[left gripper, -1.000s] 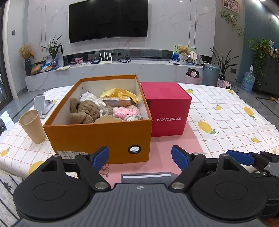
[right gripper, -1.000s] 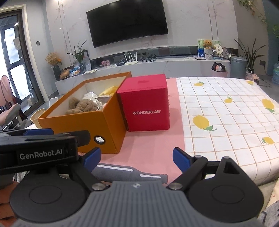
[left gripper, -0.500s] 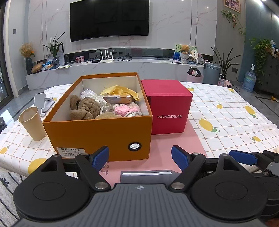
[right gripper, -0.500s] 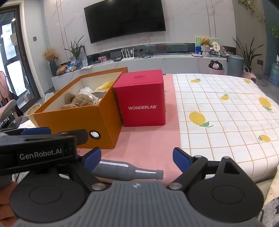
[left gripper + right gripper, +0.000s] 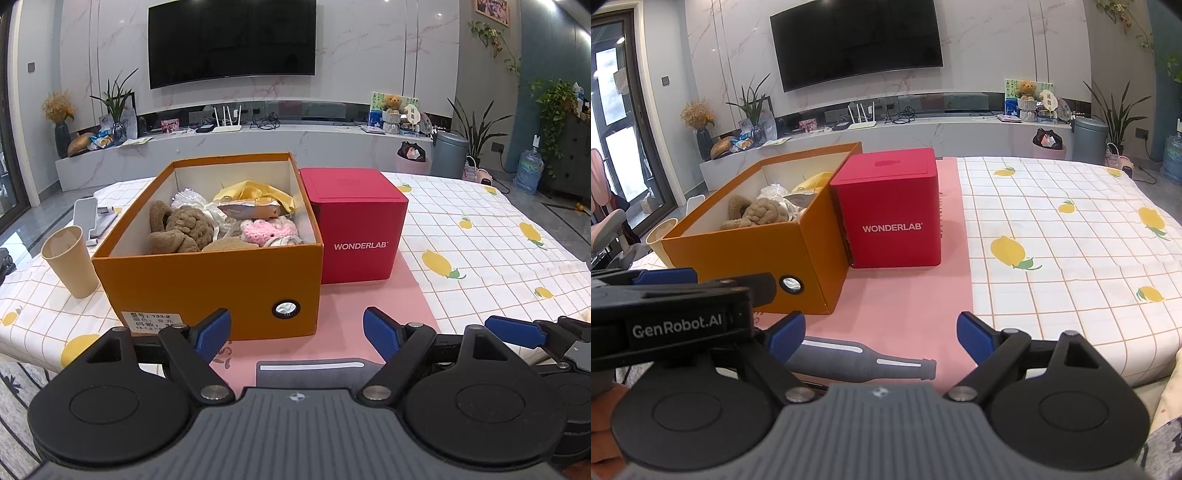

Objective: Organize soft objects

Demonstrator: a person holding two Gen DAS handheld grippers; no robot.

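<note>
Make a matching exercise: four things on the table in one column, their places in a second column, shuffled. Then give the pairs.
Things:
1. paper cup
2. red box
3. pink knitted item
4. grey bottle shape

Places:
A. inside the orange box
B. flat on the pink mat, nearest the hand-held grippers
C. left of the orange box
D. right of the orange box

Pairs: 1-C, 2-D, 3-A, 4-B

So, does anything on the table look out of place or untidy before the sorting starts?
Only the open orange cardboard box looks untidy: brown plush, pink knit and yellow cloth lie jumbled inside. The red cube box and tan paper cup stand upright. Nothing is spilled.
</note>
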